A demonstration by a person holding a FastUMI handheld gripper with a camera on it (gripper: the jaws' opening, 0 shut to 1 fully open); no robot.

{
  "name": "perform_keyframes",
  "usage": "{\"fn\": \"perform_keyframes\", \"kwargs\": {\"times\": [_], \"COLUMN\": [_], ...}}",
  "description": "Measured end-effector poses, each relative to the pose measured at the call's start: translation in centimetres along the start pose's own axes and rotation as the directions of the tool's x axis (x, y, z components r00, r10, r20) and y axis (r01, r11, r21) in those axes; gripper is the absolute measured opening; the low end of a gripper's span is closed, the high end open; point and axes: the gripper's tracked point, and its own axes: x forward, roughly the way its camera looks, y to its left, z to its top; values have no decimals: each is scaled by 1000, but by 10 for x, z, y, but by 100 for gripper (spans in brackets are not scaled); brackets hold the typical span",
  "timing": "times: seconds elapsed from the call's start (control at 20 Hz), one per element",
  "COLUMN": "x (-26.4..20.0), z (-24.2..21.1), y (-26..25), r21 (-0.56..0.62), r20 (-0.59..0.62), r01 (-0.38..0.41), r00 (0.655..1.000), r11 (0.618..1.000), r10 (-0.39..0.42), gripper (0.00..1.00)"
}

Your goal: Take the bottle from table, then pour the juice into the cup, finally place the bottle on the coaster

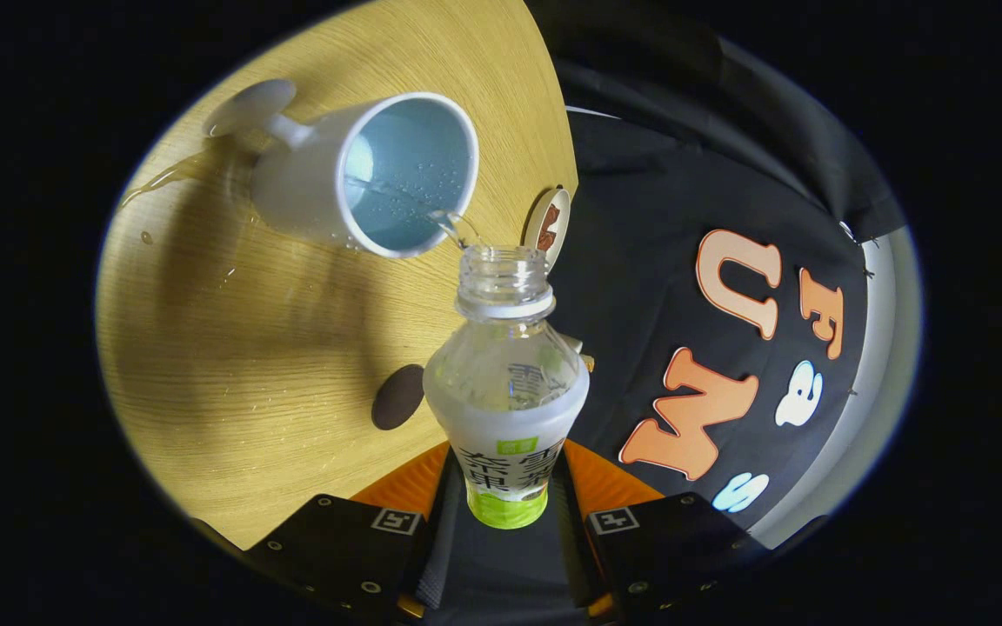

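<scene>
Gripper view here: the tool [508,500] has both fingers clamped on the lower body of one clear plastic bottle [507,391], one finger pressing each side of its white and green label wrap. The bottle runs straight out ahead from between the fingers, tipped over so its open threaded neck points away from the tool. No cap on it, and the shoulder section looks see-through with only a bit of clear liquid inside.

Just beyond the bottle mouth, slightly to the left, there's one white cup [370,174] with a smooth glossy outside, a pale blue inside and a handle on its far side. A thin clear stream arcs from the bottle mouth over the rim into the cup, and there are droplets speckled across the inner wall. How full it is, can't tell.

The table [249,348] is light wood with a fine straight grain. It's wet: a puddle and some drops sit beyond the cup on the left.

Two small round flat things on the table: a dark brown disc [397,396] just left of the bottle's shoulder, and a coaster [548,224] with a brown pattern just beyond the bottle mouth at the table's edge.
</scene>
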Motion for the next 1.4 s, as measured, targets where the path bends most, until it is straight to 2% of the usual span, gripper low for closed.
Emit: {"fn": "perform_keyframes", "kwargs": {"times": [0.8,1.4], "x": [-2,1], "z": [9,15], "y": [-24,-36], "r21": [-127,-235], "r20": [52,65], "r01": [30,41], "r00": [998,998], "r11": [991,971], "r10": [-24,-26], "gripper": [55,55]}}
